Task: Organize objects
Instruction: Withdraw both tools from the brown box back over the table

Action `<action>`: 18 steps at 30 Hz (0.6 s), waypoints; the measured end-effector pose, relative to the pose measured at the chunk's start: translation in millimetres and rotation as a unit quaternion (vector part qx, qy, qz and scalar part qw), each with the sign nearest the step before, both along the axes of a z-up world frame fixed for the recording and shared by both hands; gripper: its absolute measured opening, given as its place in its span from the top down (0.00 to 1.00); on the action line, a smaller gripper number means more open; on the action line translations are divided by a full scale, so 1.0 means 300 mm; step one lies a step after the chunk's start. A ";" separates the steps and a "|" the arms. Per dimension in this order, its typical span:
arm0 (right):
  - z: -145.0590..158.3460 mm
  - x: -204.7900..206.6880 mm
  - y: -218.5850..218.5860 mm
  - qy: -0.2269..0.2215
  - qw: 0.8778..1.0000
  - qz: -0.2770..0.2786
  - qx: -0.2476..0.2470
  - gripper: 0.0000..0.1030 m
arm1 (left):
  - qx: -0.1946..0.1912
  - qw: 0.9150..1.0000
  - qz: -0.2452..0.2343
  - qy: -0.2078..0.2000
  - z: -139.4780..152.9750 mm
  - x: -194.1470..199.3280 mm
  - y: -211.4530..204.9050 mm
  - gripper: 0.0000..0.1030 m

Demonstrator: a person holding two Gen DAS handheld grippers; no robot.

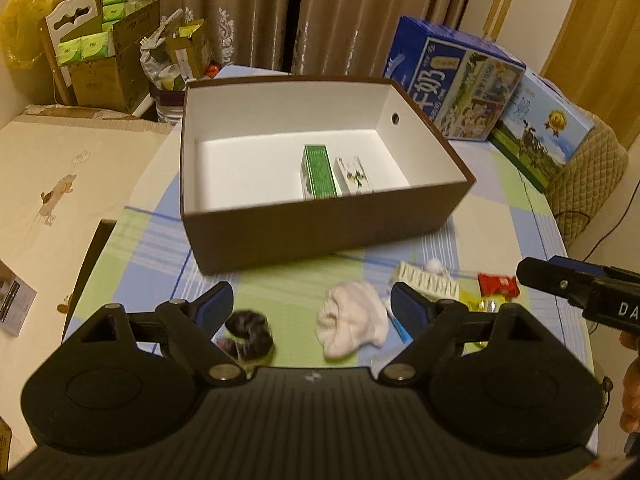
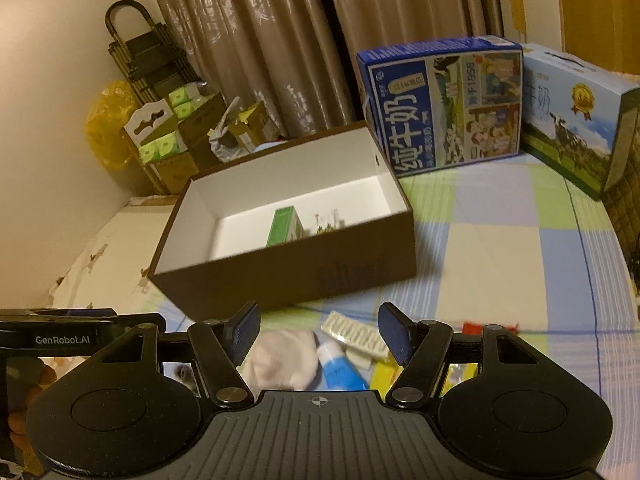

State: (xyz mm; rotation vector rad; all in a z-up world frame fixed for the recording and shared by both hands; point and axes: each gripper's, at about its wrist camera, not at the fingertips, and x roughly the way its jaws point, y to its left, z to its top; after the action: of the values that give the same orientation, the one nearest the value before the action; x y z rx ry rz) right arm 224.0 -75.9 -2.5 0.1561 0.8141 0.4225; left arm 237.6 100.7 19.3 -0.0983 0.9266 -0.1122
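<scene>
A brown box (image 1: 320, 232) (image 2: 288, 276) with a white inside stands on the checked tablecloth; a green carton (image 1: 318, 178) (image 2: 284, 226) and a small white carton (image 1: 354, 174) lie in it. Before the box lie a pale sock (image 1: 352, 322) (image 2: 280, 364), a dark hair tie (image 1: 250, 334), a white blister strip (image 1: 428, 282) (image 2: 356, 338), a red packet (image 1: 498, 284) and a blue-and-white tube (image 2: 340, 370). My left gripper (image 1: 312, 308) is open above the sock and hair tie, holding nothing. My right gripper (image 2: 318, 332) is open over the sock and tube, also empty.
Two blue milk cartons (image 1: 452, 80) (image 2: 444, 104) stand at the table's back right. Cardboard boxes with green tissue packs (image 1: 96, 44) and a yellow bag (image 2: 108, 124) are piled by the curtain at back left. A cream cloth (image 1: 60, 184) covers a surface on the left.
</scene>
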 end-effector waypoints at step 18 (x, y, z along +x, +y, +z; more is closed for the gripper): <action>-0.053 -0.160 -0.111 0.033 0.999 -0.008 -0.004 0.39 | 0.009 1.000 -0.009 0.024 -0.049 -0.151 -0.039 0.19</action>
State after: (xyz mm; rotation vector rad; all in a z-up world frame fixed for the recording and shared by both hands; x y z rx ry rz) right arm 175.9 -109.3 -18.2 0.1701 0.8788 0.3997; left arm 192.3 89.1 4.6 -0.0761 0.9764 -0.1188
